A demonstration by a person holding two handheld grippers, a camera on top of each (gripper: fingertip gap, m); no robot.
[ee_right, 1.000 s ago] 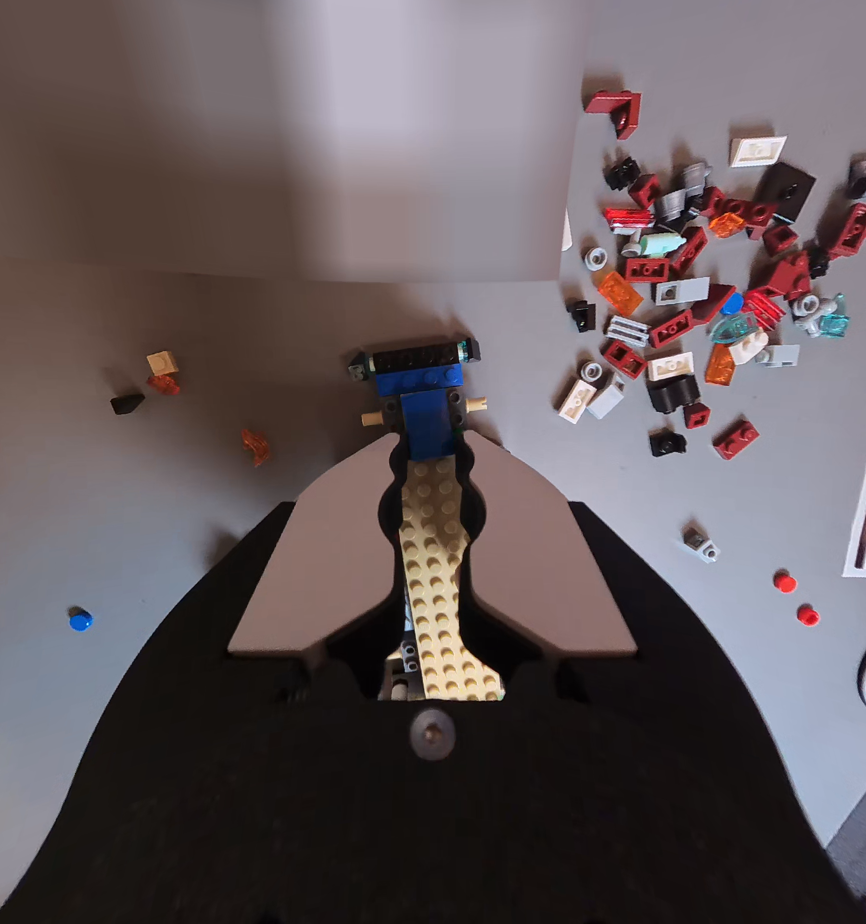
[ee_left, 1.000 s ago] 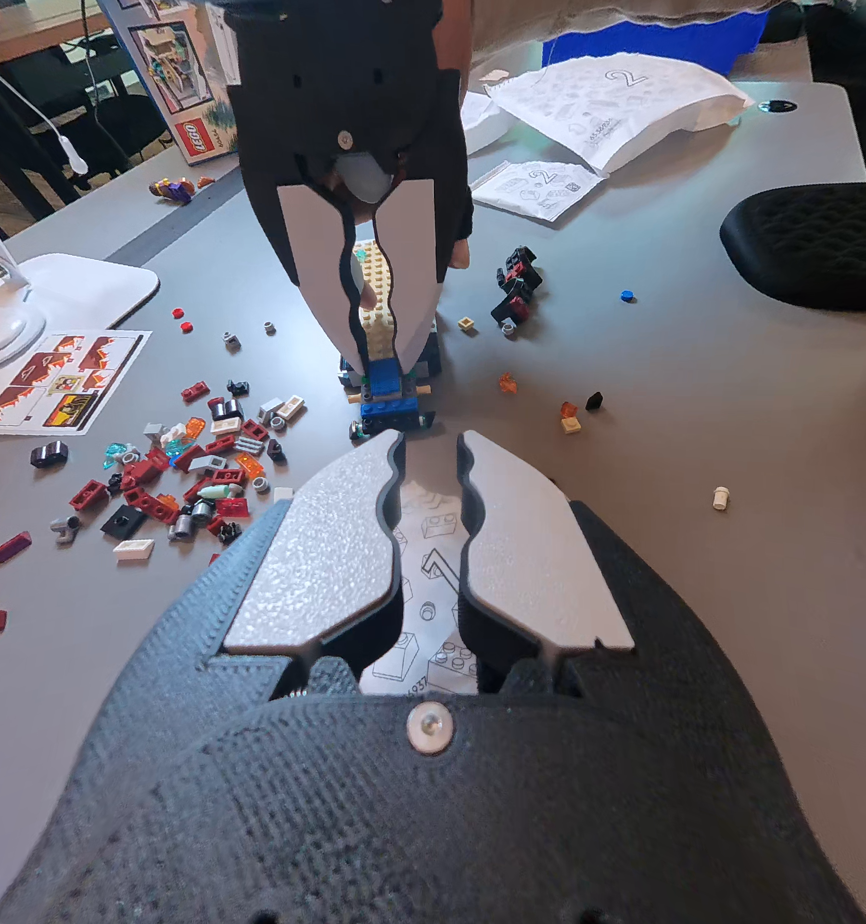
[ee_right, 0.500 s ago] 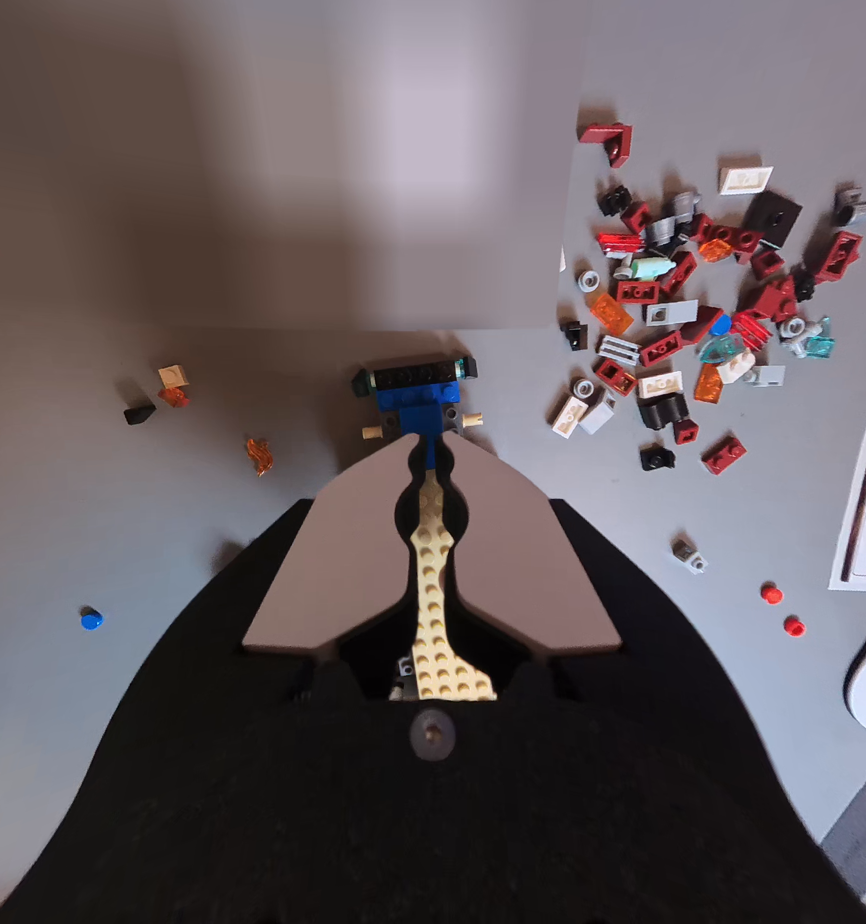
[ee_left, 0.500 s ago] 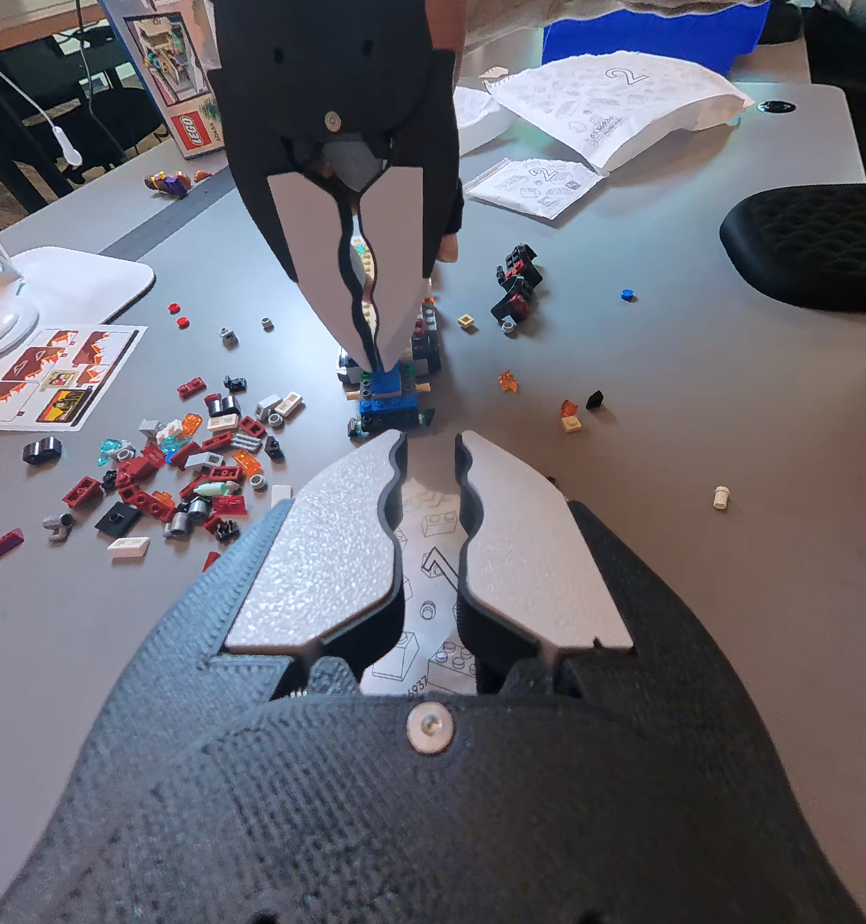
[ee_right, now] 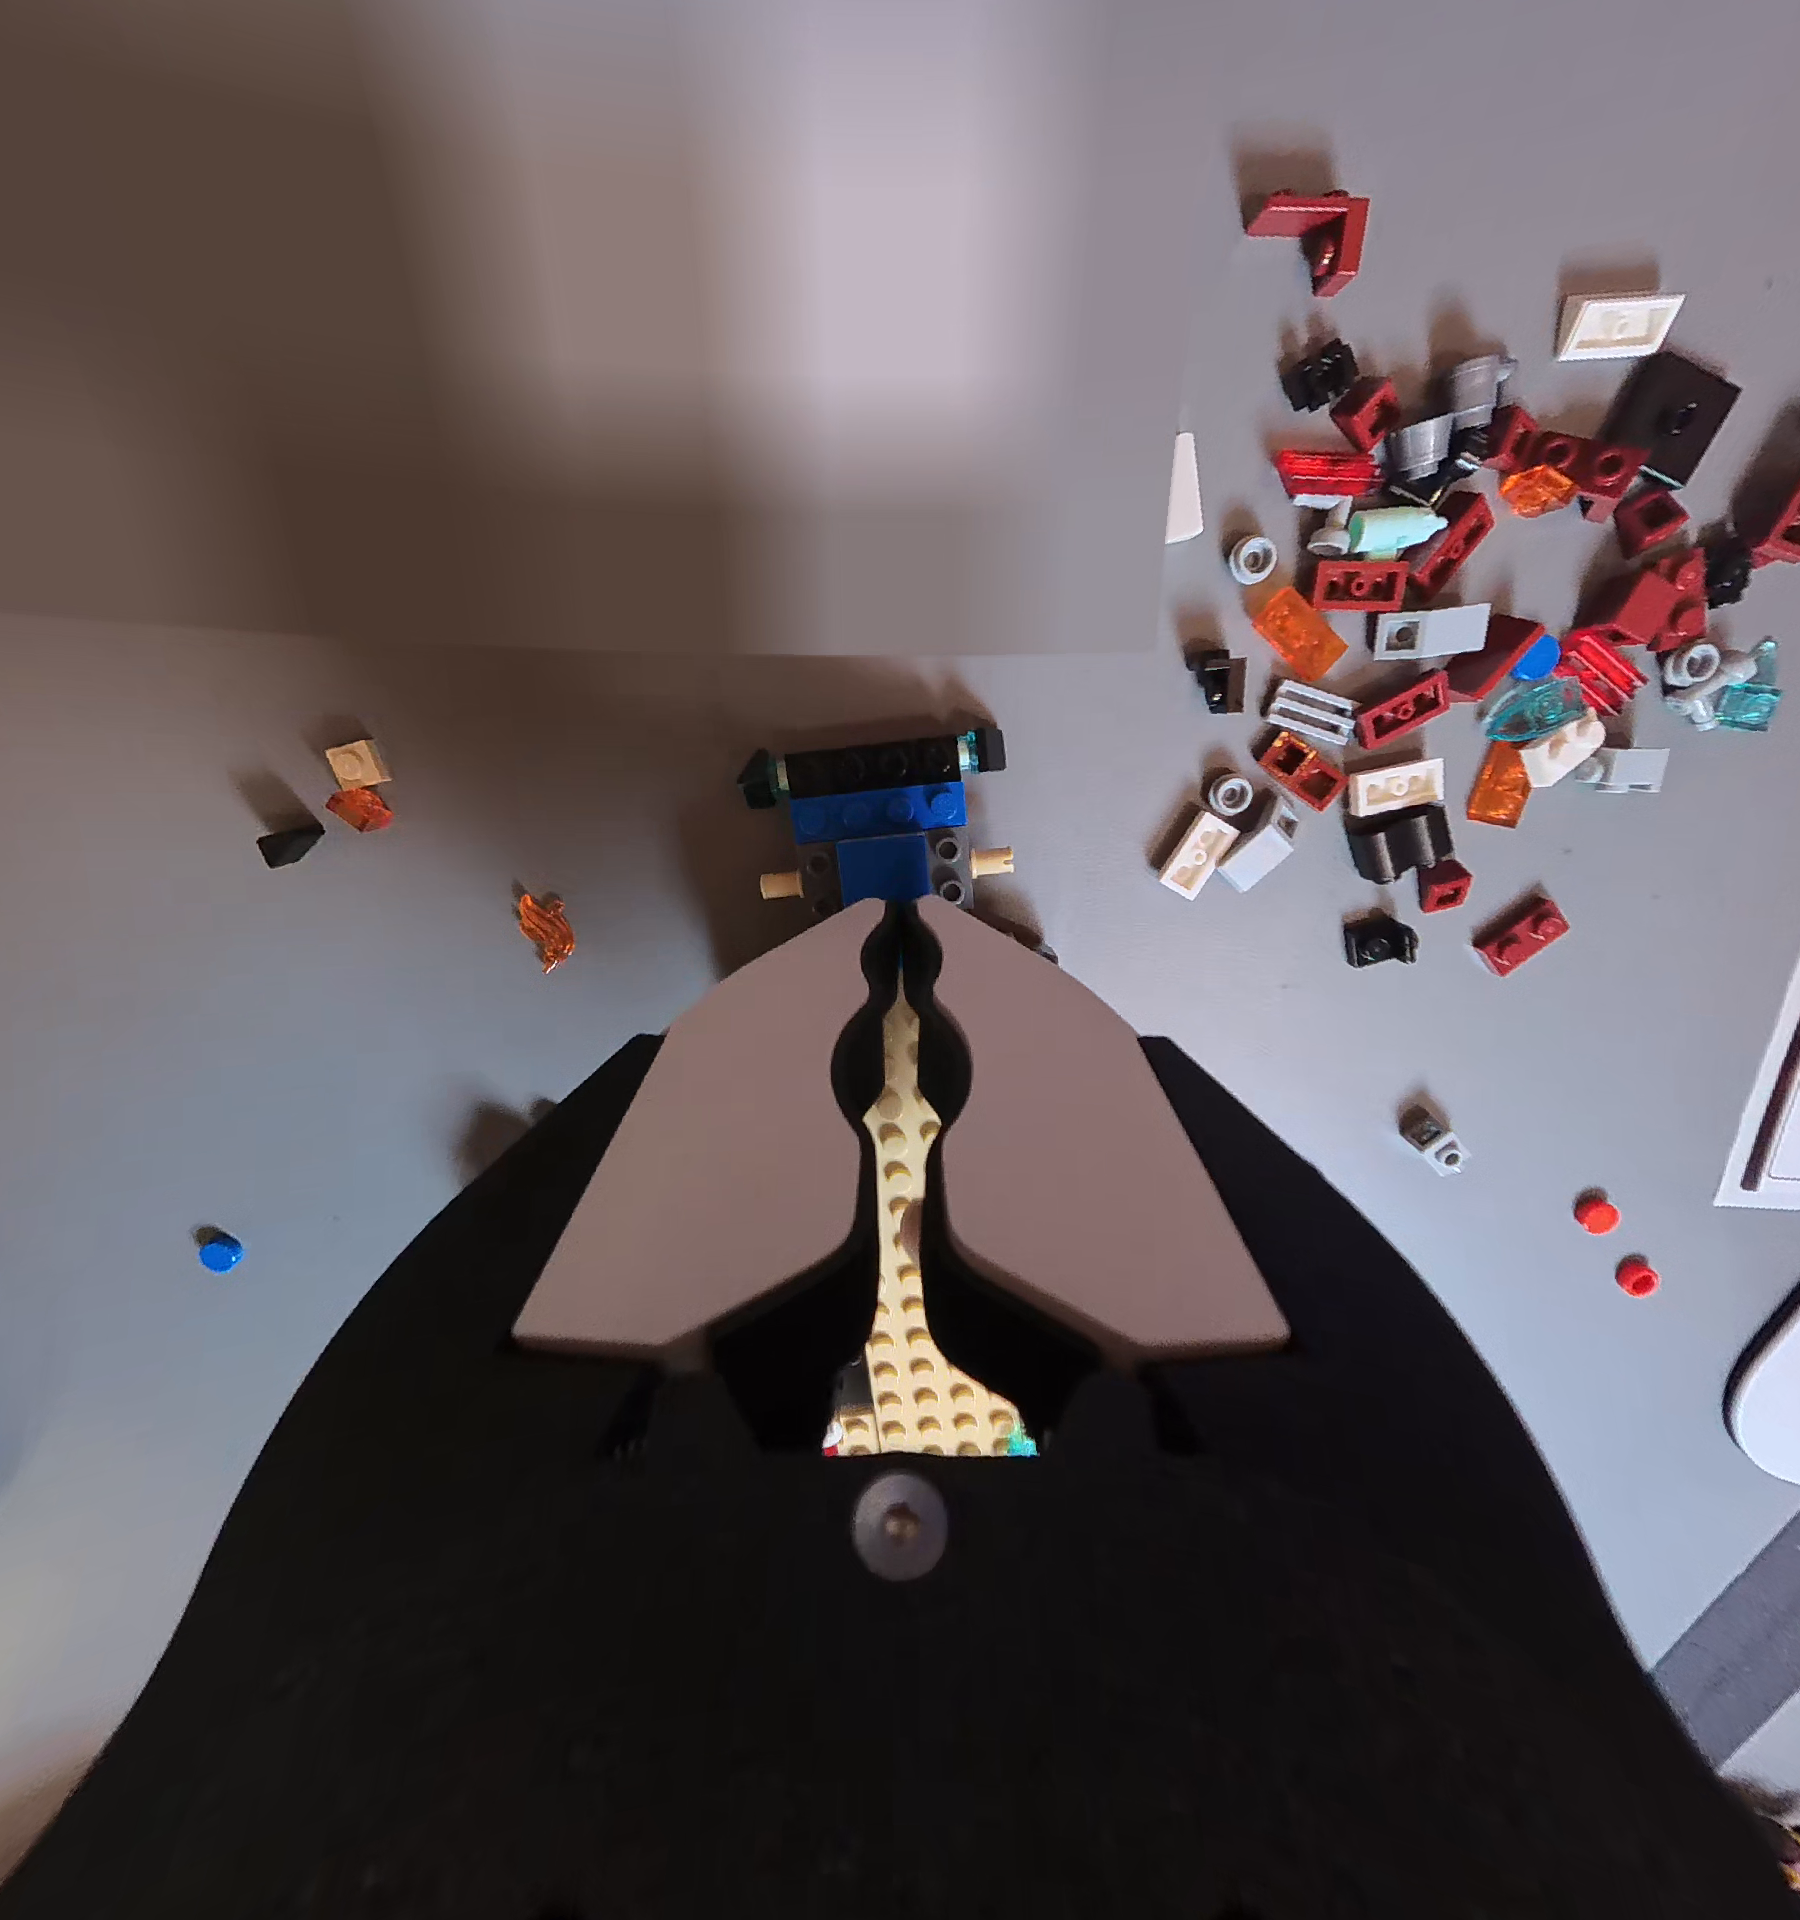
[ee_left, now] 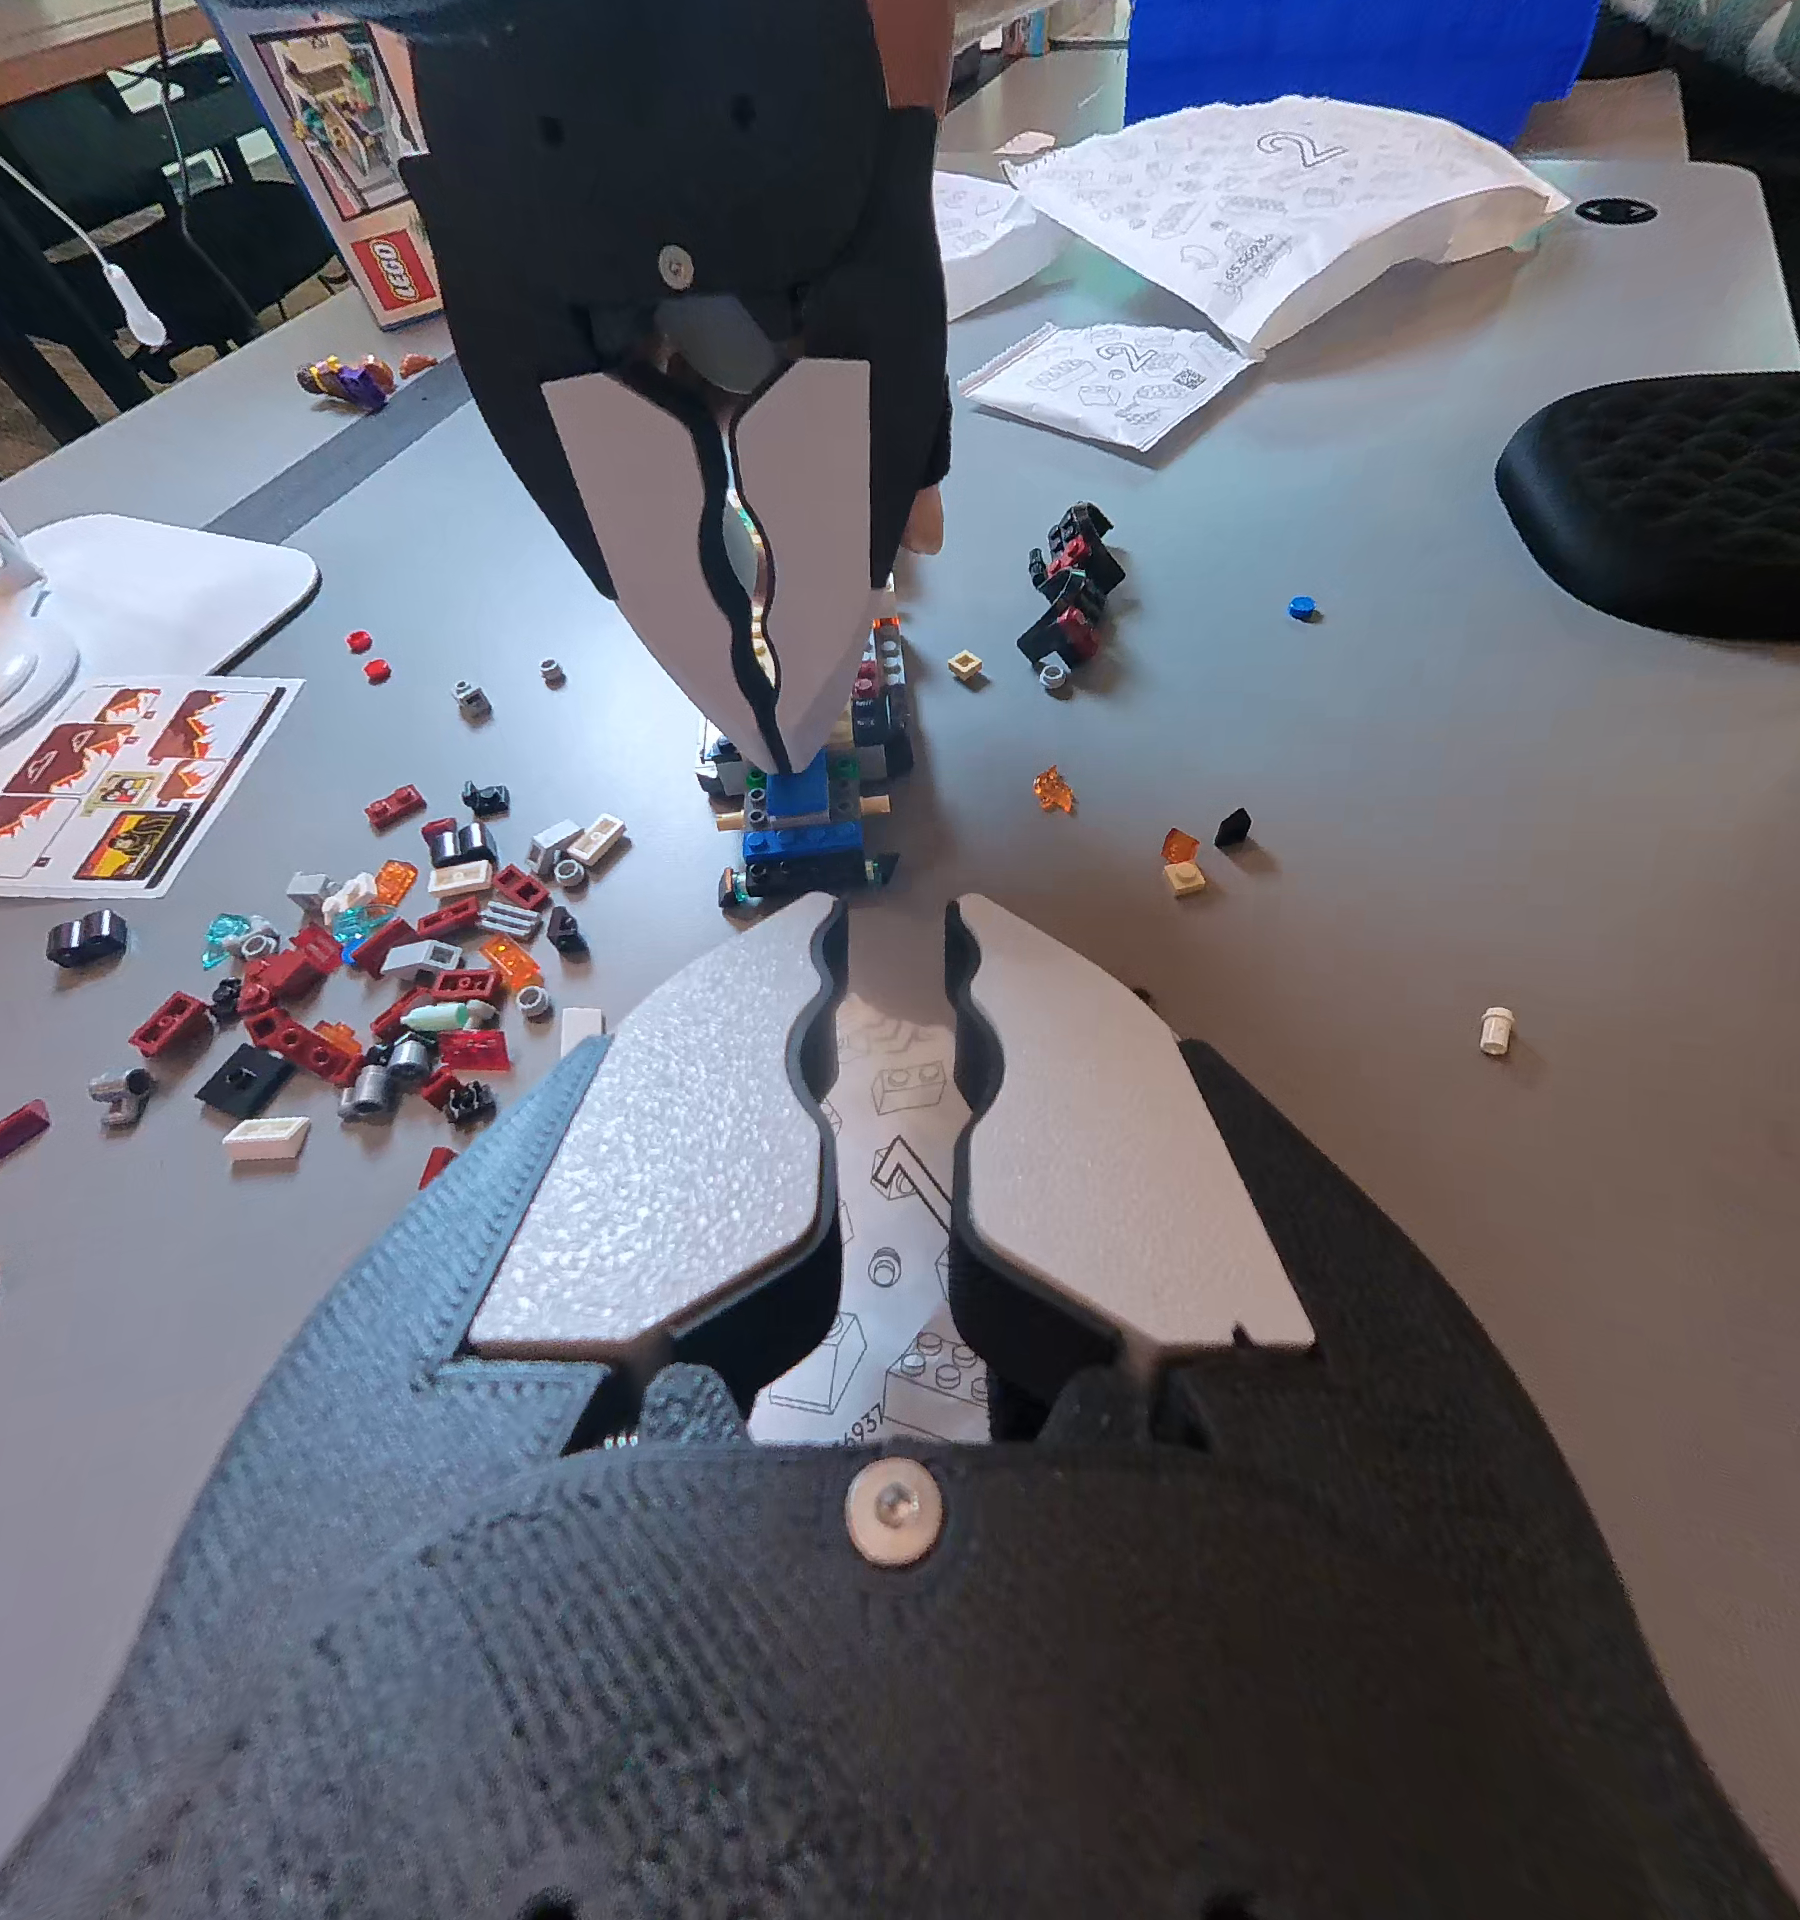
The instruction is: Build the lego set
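Left wrist view: the left claw is hovering low over the grey bench with its fingers spread and nothing between them; a printed paper bag is lying under the gap. Just ahead of its tips the brick model is sitting on the bench, blue and black at the near end. The right claw is coming down from beyond, its tips pressed together and resting on the model's blue top. Left of the left claw a pile of loose bricks is lying, mostly dark red, with a sticker sheet farther left. To the right, well apart, a small white piece is lying alone.

Right wrist view: the right claw is showing its fingertips closed on each other, pinching nothing, right at the model's blue tile. The model's tan studded plate is running beneath the fingers. The pile is lying ahead to the right; an orange flame piece is lying to the left.
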